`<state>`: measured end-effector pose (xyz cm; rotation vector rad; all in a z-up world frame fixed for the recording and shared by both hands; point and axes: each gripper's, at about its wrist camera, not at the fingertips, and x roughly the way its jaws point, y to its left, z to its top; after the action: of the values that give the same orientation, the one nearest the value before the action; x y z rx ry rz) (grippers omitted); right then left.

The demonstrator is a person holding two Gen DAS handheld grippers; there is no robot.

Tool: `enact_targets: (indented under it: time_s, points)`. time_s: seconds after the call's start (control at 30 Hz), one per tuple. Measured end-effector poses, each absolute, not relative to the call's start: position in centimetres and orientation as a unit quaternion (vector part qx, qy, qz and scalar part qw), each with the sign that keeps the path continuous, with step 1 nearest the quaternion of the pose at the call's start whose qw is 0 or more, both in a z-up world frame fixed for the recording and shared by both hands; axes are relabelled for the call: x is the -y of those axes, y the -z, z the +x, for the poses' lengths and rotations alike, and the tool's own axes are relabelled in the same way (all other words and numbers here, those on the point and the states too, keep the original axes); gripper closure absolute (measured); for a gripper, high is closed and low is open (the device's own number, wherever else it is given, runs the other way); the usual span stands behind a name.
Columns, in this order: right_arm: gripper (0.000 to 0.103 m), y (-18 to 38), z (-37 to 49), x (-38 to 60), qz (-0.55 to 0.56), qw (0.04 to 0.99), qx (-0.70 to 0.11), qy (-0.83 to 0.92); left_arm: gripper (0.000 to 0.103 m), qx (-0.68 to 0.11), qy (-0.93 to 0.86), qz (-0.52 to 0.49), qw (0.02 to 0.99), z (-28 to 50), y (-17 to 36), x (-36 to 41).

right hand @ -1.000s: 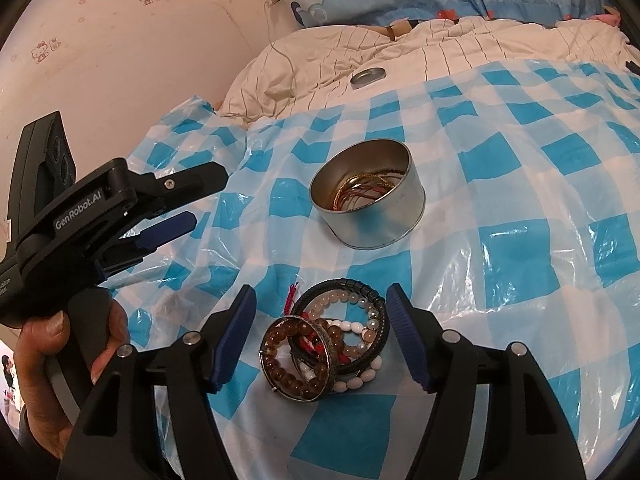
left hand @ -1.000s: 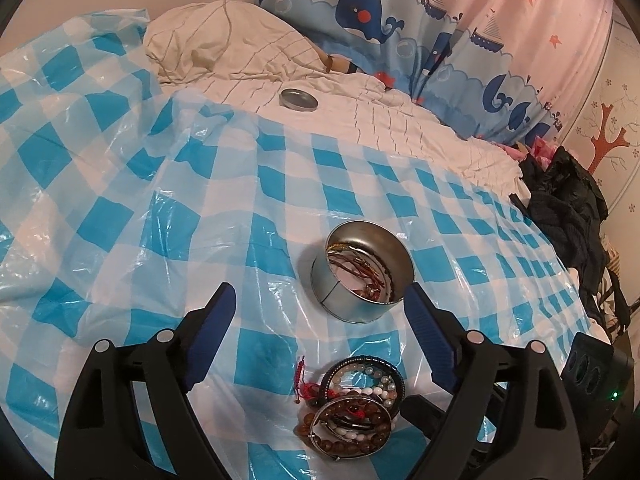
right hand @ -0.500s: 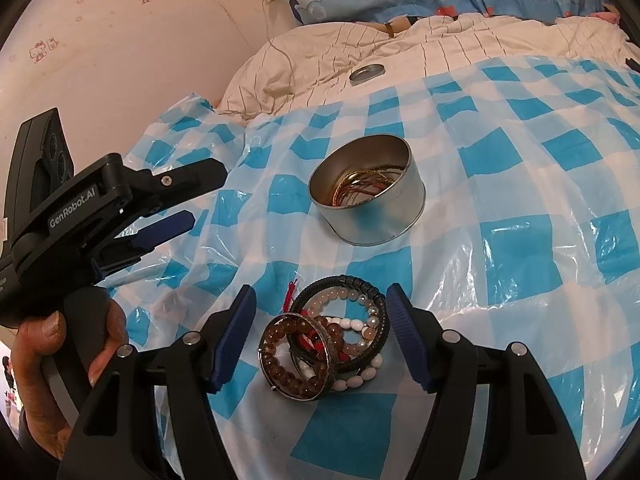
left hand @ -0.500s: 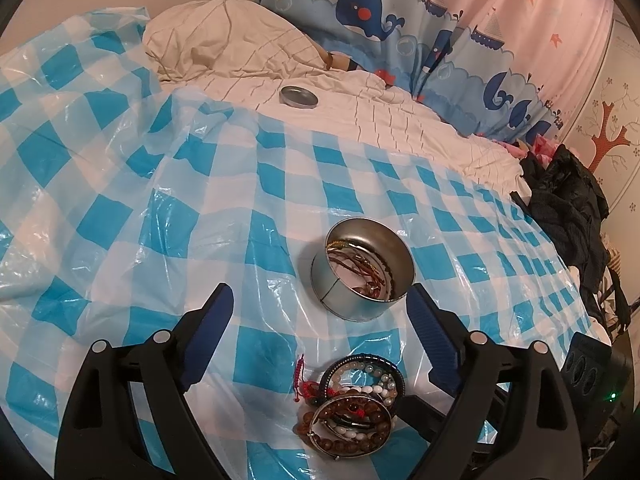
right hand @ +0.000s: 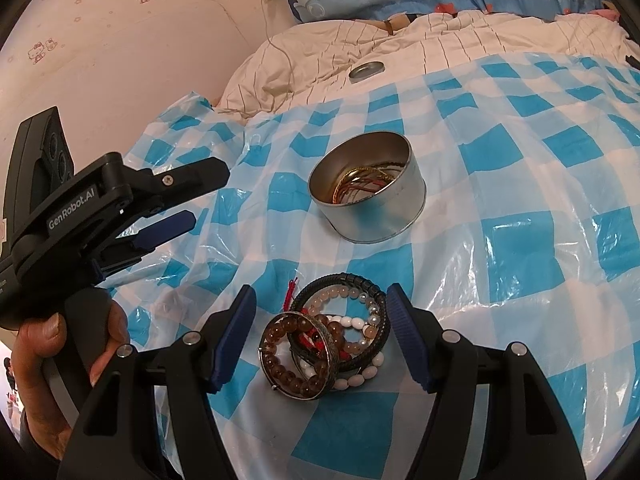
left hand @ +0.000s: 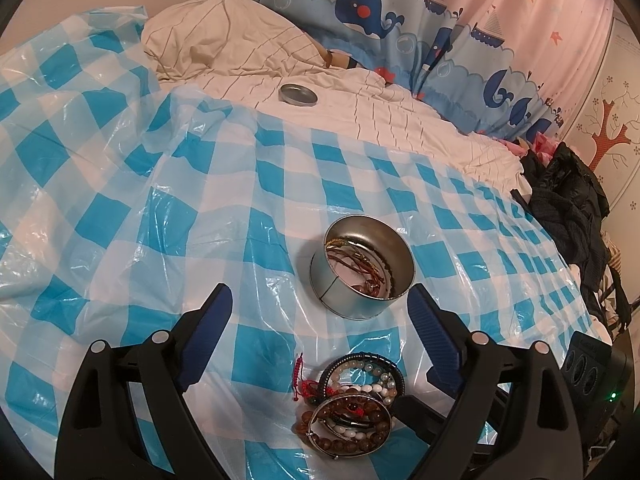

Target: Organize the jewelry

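Left gripper point(left hand: 318, 300) hovers with jaws spread wide and empty, aimed toward the tin point(left hand: 362, 266), likely to steady it. Right gripper point(right hand: 320, 306) has jaws apart, straddling the bracelets point(right hand: 326, 344) piled on the sheet point(right hand: 520, 184) without touching them, positioned for a pickup.
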<state>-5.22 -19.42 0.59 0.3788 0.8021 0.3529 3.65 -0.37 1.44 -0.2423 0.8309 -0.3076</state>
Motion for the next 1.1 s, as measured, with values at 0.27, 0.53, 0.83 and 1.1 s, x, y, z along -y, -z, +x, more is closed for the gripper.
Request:
enact_targets:
  time_s: [0.27, 0.53, 0.83, 1.1]
  points:
    - [0.038, -0.37, -5.23, 19.22, 0.184, 0.887, -0.389, -0.169, 0.017, -0.402, 0.149, -0.116, 0.896, 3.57, -1.25, 0.57]
    - [0.038, -0.37, -5.37, 19.28, 0.186, 0.886, -0.390, -0.169, 0.017, -0.403, 0.149, -0.115, 0.896, 3.39, -1.06, 0.70]
    - [0.035, -0.41, -5.31, 19.33, 0.186, 0.886, -0.390, -0.169, 0.017, -0.404, 0.149, -0.115, 0.895, 3.44, -1.12, 0.77]
    - [0.035, -0.44, -5.23, 19.37, 0.186, 0.886, -0.390, -0.169, 0.017, -0.404, 0.148, -0.116, 0.895, 3.46, -1.15, 0.82]
